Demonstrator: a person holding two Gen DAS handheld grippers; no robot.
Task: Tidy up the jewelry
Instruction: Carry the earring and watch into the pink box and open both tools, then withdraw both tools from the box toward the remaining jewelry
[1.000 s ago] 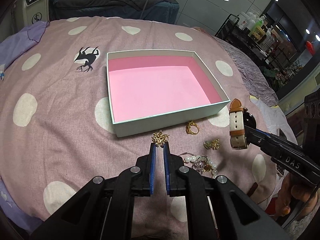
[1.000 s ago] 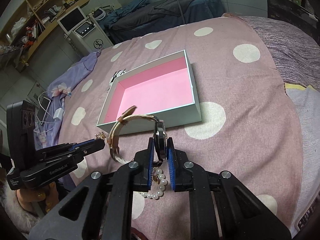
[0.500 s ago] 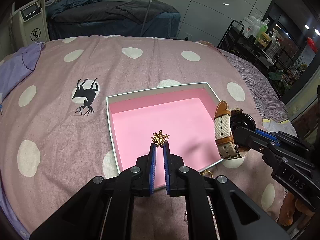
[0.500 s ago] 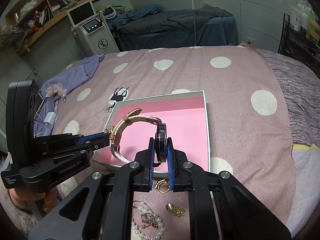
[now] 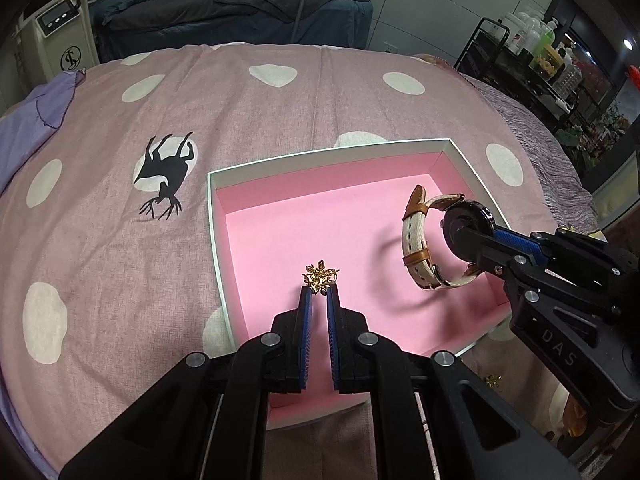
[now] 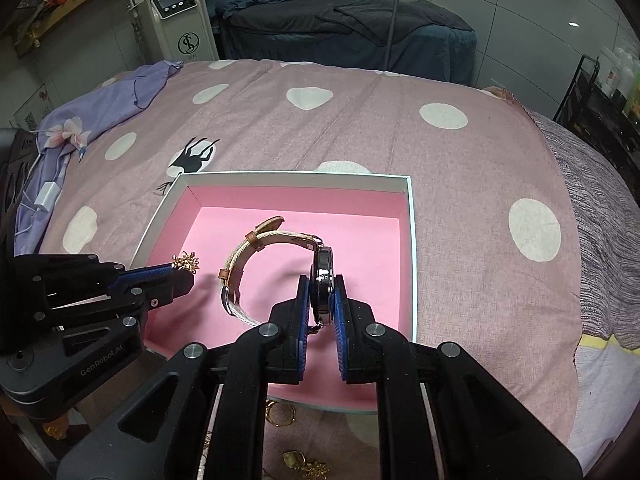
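Both grippers have advanced from the near side of the box to a position over its pink interior since a second ago, each carrying its item along. The left gripper is clamped on a small gold brooch, which sticks out just beyond its fingertips above the near left part of the pink floor. The right gripper is clamped on the dark case of a wristwatch, with the cream and tan strap looped out to its left, hanging above the floor on the right side.

The white box has a pink lining and nothing rests on its floor; only shadows of the held pieces fall there. Its walls are low, and the whole floor lies open ahead of both gripper tips.

Readable writing: "GenRobot.AI" on the left gripper body in the right wrist view, "DAS" on the right gripper body in the left wrist view. A white machine beyond the bed carries a round monogram, not legible with certainty.

Behind the right gripper, on the polka-dot bedspread, lie a gold ring and other gold pieces.
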